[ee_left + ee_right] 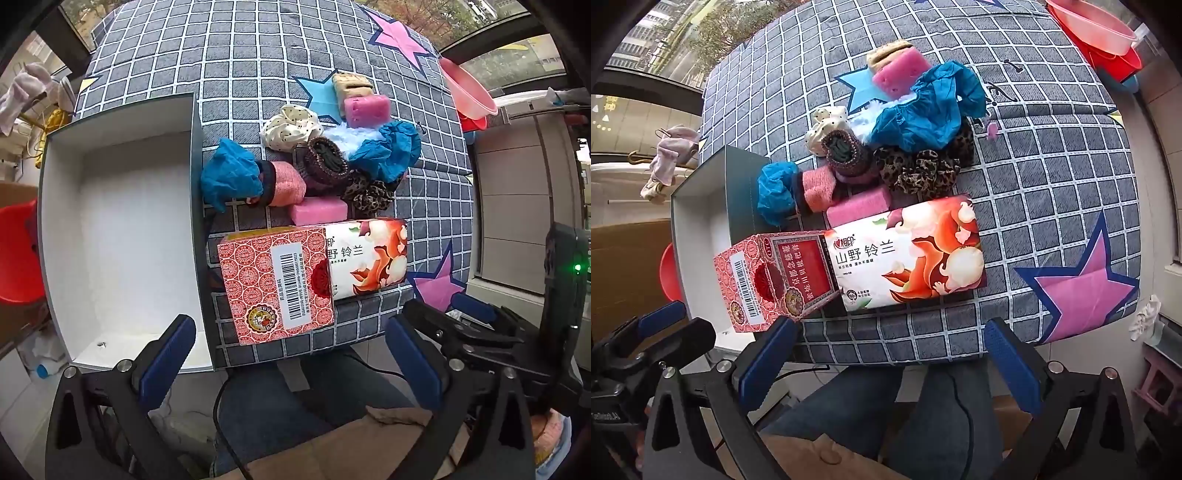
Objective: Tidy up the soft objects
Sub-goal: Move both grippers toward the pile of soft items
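Note:
A pile of soft things lies mid-table: blue crumpled covers (pixel 231 173) (pixel 923 110), pink sponges (pixel 319 210) (pixel 858 206), a cream dotted scrunchie (pixel 291 127), a leopard scrunchie (pixel 369 194) (pixel 916 170) and knitted pieces (pixel 286 181). A soft tissue pack (pixel 369 254) (pixel 908 254) and a red patterned carton (pixel 275 284) (pixel 775 277) lie nearer me. An open white box (pixel 122 229) (pixel 701 206) stands at the left. My left gripper (pixel 291 354) and right gripper (pixel 890 362) are both open and empty, held before the table's near edge.
The table wears a grey checked cloth (pixel 221 55) with star patches. Red and pink basins (pixel 467 92) (pixel 1097 26) sit at the far right corner. A red basin (pixel 18 254) sits left of the box. My legs show below the table edge.

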`<state>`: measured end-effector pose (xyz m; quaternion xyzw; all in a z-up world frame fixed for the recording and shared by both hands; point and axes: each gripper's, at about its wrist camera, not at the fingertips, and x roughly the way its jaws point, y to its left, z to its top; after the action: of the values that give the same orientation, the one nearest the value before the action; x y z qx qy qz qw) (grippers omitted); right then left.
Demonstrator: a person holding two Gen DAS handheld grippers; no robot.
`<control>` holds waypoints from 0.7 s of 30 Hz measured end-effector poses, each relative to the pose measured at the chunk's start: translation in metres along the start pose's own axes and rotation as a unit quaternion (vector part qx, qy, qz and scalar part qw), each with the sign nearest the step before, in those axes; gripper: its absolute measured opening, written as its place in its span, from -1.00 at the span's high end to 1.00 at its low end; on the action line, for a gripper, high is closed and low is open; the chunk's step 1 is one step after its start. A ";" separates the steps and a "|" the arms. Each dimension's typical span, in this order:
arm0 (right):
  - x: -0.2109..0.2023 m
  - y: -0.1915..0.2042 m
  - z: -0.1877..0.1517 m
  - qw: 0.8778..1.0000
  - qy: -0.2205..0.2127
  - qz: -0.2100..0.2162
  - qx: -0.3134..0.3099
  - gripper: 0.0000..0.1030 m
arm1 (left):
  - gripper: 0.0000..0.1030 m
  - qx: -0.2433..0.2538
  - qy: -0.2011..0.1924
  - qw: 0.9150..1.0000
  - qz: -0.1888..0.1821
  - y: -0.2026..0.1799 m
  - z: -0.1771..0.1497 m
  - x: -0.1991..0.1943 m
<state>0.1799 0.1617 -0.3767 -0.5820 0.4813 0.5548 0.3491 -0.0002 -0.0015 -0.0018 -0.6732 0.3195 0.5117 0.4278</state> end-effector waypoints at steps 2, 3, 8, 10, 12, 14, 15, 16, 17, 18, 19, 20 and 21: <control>0.001 0.000 0.000 1.000 0.002 0.000 0.000 -1.00 | -0.99 -0.001 0.002 1.000 0.000 0.001 0.000 0.001; 0.001 0.000 0.000 1.000 0.002 0.000 0.000 -1.00 | -0.99 -0.002 0.002 1.000 0.001 0.002 0.000 0.002; 0.003 -0.003 0.000 1.000 0.004 0.000 0.001 -1.00 | -0.99 -0.007 0.004 1.000 0.000 0.006 0.006 0.005; 0.004 -0.002 0.001 1.000 0.002 0.001 0.005 -1.00 | -0.99 -0.008 0.006 1.000 0.000 0.004 0.007 0.007; 0.005 -0.004 0.002 1.000 0.001 0.003 0.009 -1.00 | -0.99 -0.013 0.009 1.000 0.003 0.003 0.009 0.004; 0.001 -0.010 0.005 1.000 -0.002 0.002 0.014 -1.00 | -0.99 -0.013 0.003 1.000 0.007 0.004 0.012 0.003; 0.001 -0.012 0.006 1.000 -0.006 0.003 0.018 -1.00 | -0.99 -0.014 -0.001 1.000 0.009 0.004 0.014 0.002; 0.001 -0.014 0.007 1.000 -0.008 0.004 0.022 -1.00 | -0.99 -0.015 -0.005 1.000 0.011 0.005 0.017 0.001; 0.000 -0.017 0.009 1.000 -0.011 0.005 0.027 -1.00 | -0.99 -0.017 -0.009 1.000 0.012 0.005 0.019 0.000; 0.000 -0.020 0.010 0.999 -0.009 0.003 0.031 -1.00 | -0.99 -0.017 -0.015 1.000 0.004 0.006 0.025 -0.001; 0.001 -0.023 0.013 0.999 -0.010 0.012 0.034 -1.00 | -0.99 -0.018 -0.016 1.000 0.003 0.005 0.029 -0.001; 0.002 -0.026 0.015 0.999 -0.010 0.012 0.037 -1.00 | -0.99 -0.019 -0.017 1.000 0.004 0.005 0.033 -0.001; 0.002 -0.028 0.016 0.999 -0.014 0.015 0.037 -1.00 | -0.99 -0.018 -0.021 1.000 -0.005 0.005 0.038 -0.001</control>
<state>0.2009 0.1848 -0.3849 -0.5533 0.5055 0.5497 0.3689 -0.0203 0.0303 -0.0062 -0.6715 0.2975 0.5295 0.4246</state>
